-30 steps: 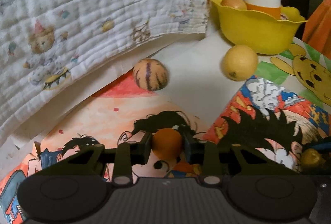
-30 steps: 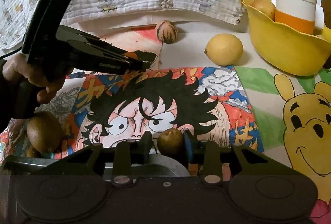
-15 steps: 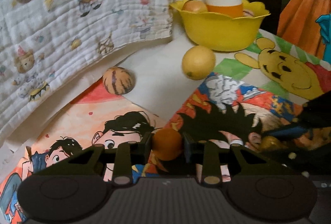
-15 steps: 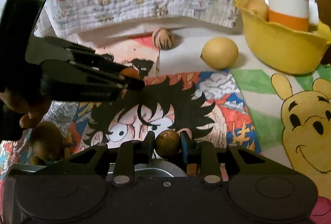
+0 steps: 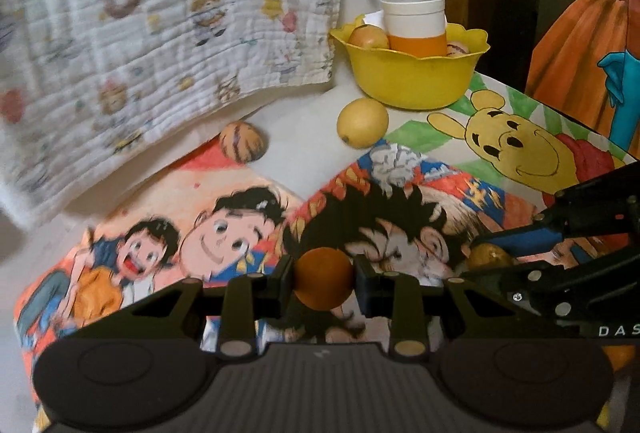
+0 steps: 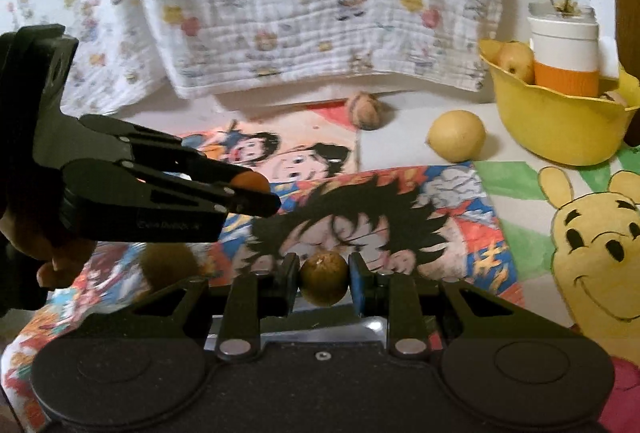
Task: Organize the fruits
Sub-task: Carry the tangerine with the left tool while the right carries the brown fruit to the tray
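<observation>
Cartoon cloth (image 6: 500, 233), L gripper (image 5: 324, 283) clamps orange (image 5: 323, 279), R gripper (image 6: 324, 283) clamps kiwi (image 6: 324, 281), 2nd kiwi (image 6: 168, 265) R view only

Small round orange fruit (image 5: 323, 279): clamped between left gripper fingers. Round brownish-green fruit (image 6: 323, 277): clamped between right gripper fingers. Yellow lemon (image 5: 362, 121) and striped brown-orange round fruit (image 5: 241, 142): resting on table, near yellow plastic bowl (image 5: 412, 81).

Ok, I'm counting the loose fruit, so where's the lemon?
The lemon lies loose on the table, just left-front of the yellow bowl, with the striped fruit farther to its left.
</observation>
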Demonstrator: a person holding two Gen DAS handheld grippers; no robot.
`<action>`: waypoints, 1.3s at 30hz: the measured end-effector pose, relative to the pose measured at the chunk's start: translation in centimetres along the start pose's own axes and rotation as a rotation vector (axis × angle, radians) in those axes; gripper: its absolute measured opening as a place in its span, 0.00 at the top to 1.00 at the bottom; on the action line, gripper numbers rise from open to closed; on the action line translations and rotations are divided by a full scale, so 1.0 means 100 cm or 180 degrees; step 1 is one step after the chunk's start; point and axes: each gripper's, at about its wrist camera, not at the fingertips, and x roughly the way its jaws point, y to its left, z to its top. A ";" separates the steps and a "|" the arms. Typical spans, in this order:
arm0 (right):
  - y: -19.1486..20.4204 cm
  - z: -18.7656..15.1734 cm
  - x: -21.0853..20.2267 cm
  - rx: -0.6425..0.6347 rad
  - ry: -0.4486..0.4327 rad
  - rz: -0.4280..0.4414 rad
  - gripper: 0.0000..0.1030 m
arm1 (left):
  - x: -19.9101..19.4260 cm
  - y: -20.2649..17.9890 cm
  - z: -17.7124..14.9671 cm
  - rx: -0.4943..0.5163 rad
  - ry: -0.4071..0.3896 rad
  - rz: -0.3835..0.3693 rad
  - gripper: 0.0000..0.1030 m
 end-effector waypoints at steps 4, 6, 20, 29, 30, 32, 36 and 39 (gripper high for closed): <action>0.020 -0.011 -0.010 -0.0137 -0.0004 0.0182 0.73 | -0.026 -0.005 -0.020 -0.0165 -0.0003 0.0041 0.67; 0.033 -0.017 -0.014 -0.0237 0.0009 0.0293 0.73 | -0.039 -0.007 -0.032 -0.0248 -0.0002 0.0081 0.67; 0.111 -0.069 -0.037 -0.1151 0.0126 0.0744 0.73 | -0.111 -0.012 -0.112 -0.0709 -0.0146 0.0466 0.66; 0.124 -0.087 -0.035 -0.1488 0.0199 0.0538 0.72 | -0.105 -0.018 -0.143 -0.0836 0.0044 0.0391 0.66; 0.125 -0.088 -0.034 -0.1510 0.0195 0.0502 0.72 | -0.104 -0.017 -0.144 -0.0841 0.0076 0.0393 0.66; 0.124 -0.090 -0.031 -0.1523 0.0218 0.0467 0.72 | -0.101 -0.017 -0.147 -0.0849 0.0122 0.0387 0.66; 0.123 -0.090 -0.027 -0.1543 0.0263 0.0420 0.72 | -0.099 -0.016 -0.151 -0.0834 0.0172 0.0313 0.66; 0.123 -0.090 -0.026 -0.1579 0.0265 0.0412 0.72 | -0.098 -0.016 -0.152 -0.0812 0.0212 0.0329 0.66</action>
